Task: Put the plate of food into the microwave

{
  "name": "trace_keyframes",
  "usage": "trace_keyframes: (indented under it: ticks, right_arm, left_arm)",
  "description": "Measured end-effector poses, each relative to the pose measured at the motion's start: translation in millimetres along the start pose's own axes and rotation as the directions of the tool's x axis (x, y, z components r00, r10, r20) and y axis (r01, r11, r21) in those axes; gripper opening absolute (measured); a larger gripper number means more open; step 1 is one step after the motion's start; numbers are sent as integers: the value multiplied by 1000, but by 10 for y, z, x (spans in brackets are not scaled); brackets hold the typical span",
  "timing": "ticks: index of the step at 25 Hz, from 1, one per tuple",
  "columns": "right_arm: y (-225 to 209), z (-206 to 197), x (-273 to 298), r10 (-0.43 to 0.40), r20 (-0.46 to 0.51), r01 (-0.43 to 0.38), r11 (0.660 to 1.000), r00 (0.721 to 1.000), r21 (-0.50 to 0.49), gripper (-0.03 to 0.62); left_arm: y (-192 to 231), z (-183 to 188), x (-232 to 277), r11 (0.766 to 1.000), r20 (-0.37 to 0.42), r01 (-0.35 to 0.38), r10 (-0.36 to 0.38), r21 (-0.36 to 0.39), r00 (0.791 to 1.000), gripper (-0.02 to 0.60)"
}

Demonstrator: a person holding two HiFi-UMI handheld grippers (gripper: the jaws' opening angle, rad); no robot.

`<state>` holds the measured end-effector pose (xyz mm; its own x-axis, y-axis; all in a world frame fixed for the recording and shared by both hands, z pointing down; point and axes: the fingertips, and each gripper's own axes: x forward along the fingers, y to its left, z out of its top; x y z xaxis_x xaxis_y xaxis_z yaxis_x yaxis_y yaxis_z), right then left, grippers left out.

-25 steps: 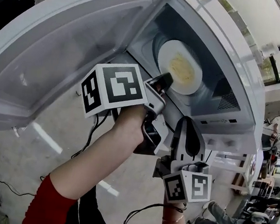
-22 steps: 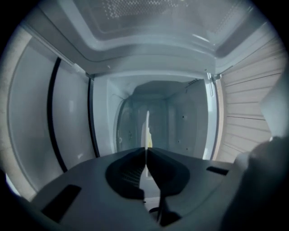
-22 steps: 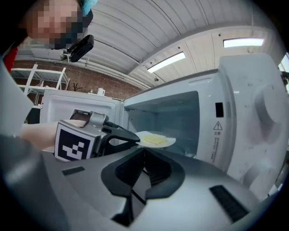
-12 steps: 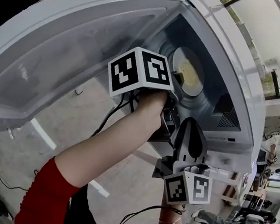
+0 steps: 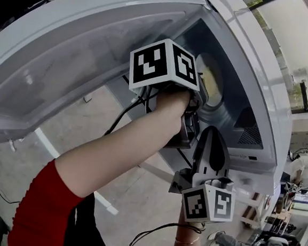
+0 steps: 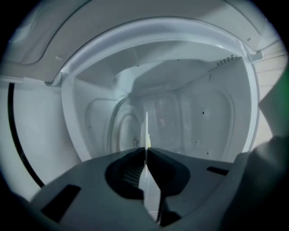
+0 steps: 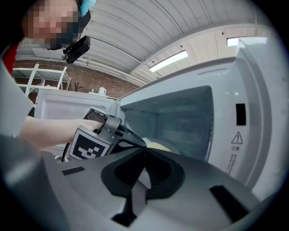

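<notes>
**Plate goes in:** An open microwave [image 5: 265, 81] fills the upper half of the head view. Its wide door [image 5: 79, 59] swings across the upper left and is cut off at the frame's left edge. A forearm [image 5: 125, 149] in a red sleeve [image 5: 45, 206] rises from the lower left and hides the front lip of the cavity.

The left gripper [image 6: 146, 152] is inside the cavity. Its marker cube [image 5: 164, 64] blocks the jaws from the head view. In the left gripper view the jaws pinch the rim of the plate of food [image 5: 216, 82], seen edge-on as a thin white line at centre frame. There the cavity walls stand well clear of the plate on both sides.

From the head view only a crescent of the plate shows, just right of the cube and over the glass turntable [image 5: 231, 111]. Whether it rests on the glass cannot be told.

The right gripper [image 7: 144, 151] hangs outside, below the opening at lower centre. Its jaws are pressed together with nothing between them. Figures in the lower right corner are small and cut off.
</notes>
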<state>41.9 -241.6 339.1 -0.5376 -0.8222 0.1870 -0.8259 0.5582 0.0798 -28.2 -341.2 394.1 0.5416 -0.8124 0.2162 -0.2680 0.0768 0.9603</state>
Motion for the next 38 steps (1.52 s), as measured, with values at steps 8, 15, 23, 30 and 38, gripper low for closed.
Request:
trace_keyframes:
  ticks: [8,15,23,30,38]
  right_arm:
    - [-26,73,15,3,14,-3,1000,1000,3,14]
    - [-60,79,2,12,26,-13,1000,1000,26,15]
    - [-66,26,49,24,4,-24,1000,1000,5,15]
    - [-62,45,59,27,2,-27,1000,1000,8,15]
    - [-128,62,23,22,1,-22,1000,1000,6,15]
  left_arm:
    - [9,-14,32,995,-59,-61,66,80,996,28]
    - [30,19,31,965,-75,-134,155,227,985,28]
    - [11,143,79,873,-14,-201,231,445,973,54]
    - [-6,126,43,772,3,-248,304,585,953,72]
    - [55,64,59,698,21,-278,353,660,935,89]
